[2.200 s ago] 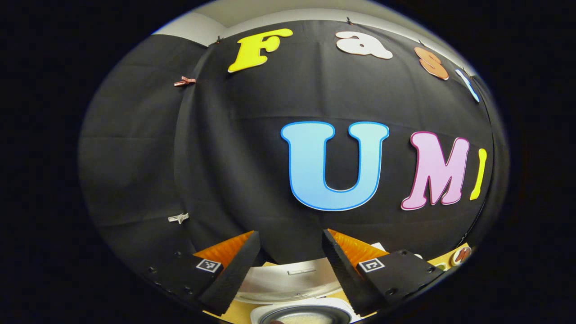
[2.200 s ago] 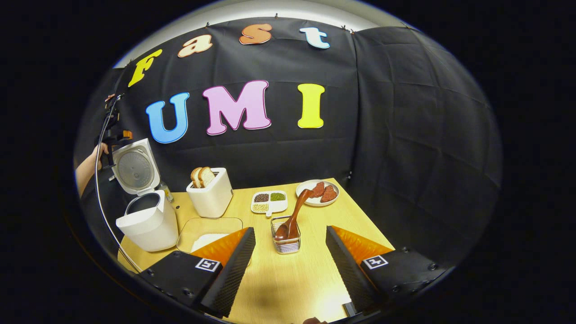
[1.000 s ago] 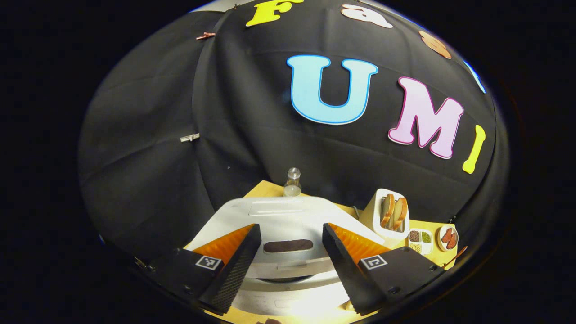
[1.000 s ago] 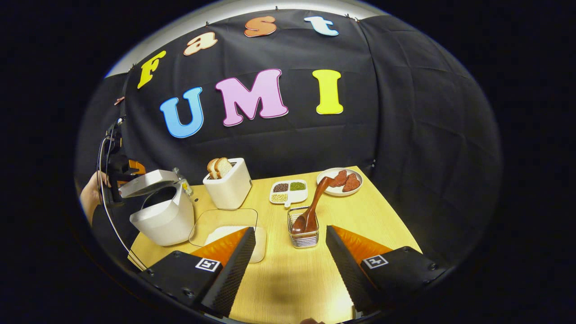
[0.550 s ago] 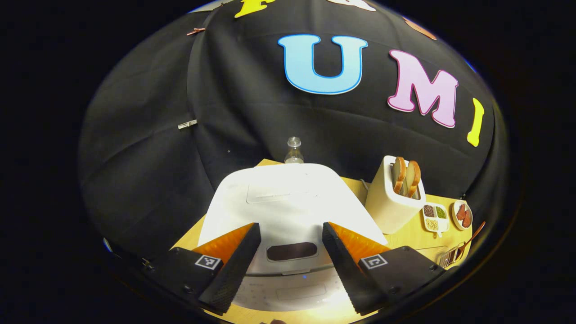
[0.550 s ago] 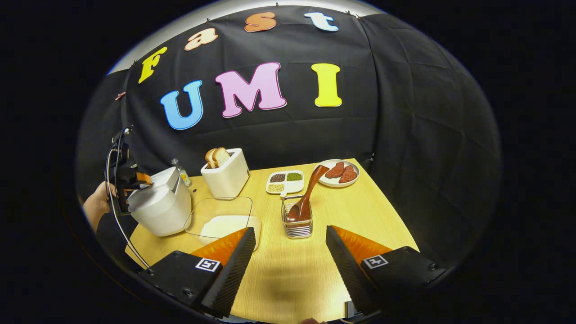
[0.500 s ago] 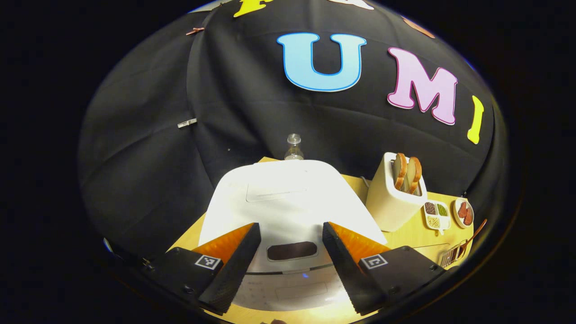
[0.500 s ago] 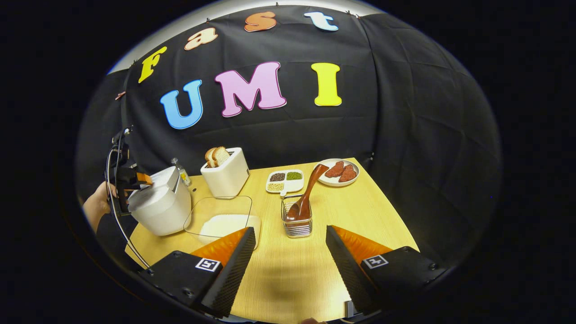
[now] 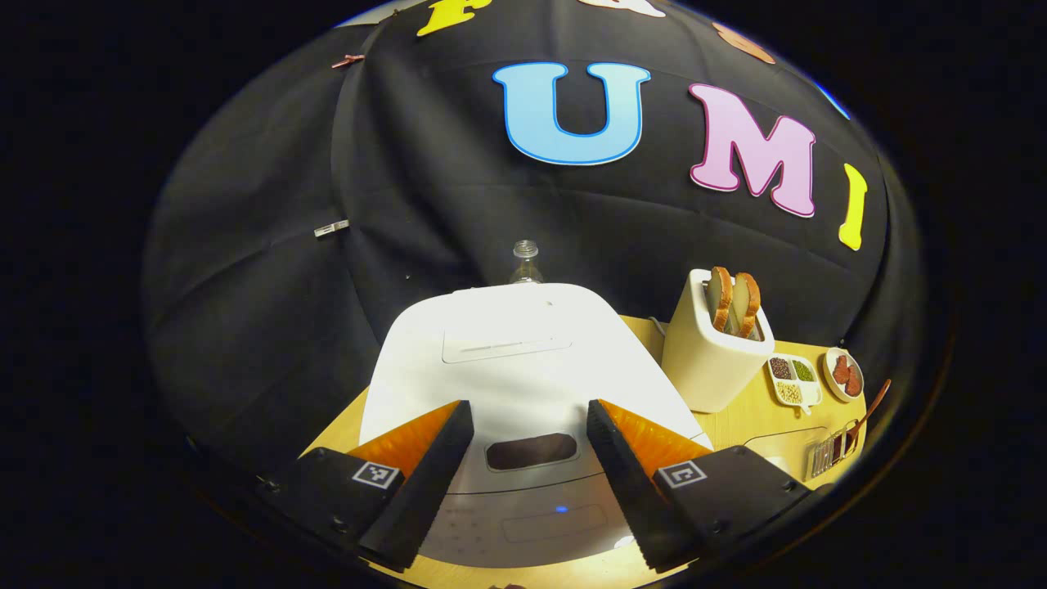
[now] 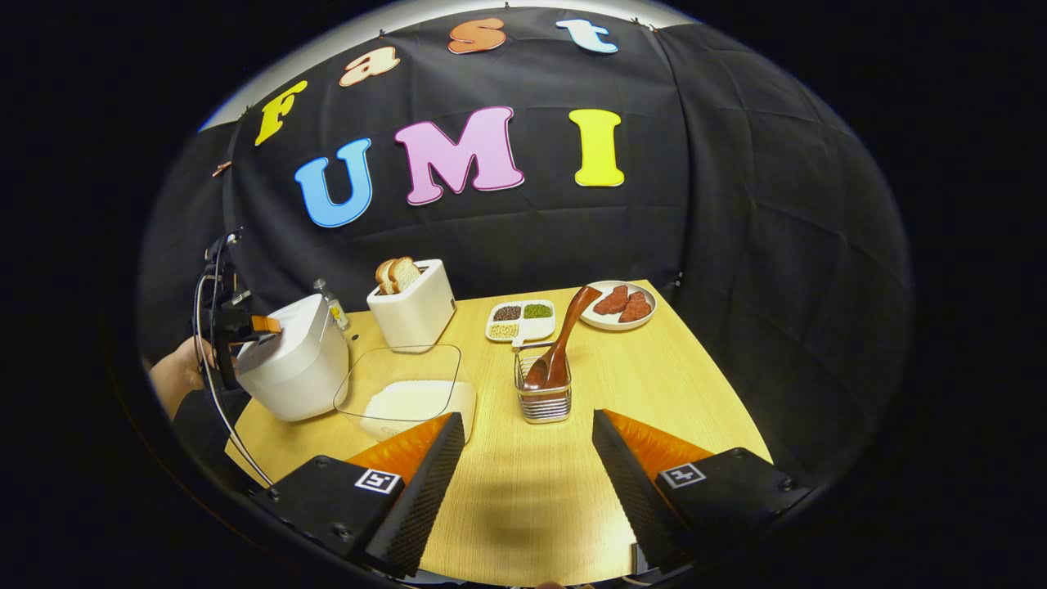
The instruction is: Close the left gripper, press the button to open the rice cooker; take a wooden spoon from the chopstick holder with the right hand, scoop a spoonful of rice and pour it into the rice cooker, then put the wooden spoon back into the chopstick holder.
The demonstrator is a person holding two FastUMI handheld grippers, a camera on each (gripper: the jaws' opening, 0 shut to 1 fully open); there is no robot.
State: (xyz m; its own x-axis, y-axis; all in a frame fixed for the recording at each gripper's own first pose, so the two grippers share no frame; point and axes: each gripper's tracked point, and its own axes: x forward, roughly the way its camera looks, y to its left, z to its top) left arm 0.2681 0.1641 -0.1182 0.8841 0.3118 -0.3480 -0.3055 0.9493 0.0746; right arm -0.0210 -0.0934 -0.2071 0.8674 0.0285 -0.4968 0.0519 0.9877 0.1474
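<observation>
Two fingers of the left gripper [image 9: 527,483] are standing spread apart at the bottom of the left gripper view, framing the closed white rice cooker [image 9: 519,384] at lower centre; a toaster [image 9: 718,356] is sitting at right. In the right gripper view, the right gripper [image 10: 523,483] is hovering with jaws wide open and empty over the table [image 10: 679,393]. The wooden spoon [image 10: 560,348] is leaning in the chopstick holder [image 10: 544,393] at centre, while the rice tray [image 10: 405,397] is lying left of it.
</observation>
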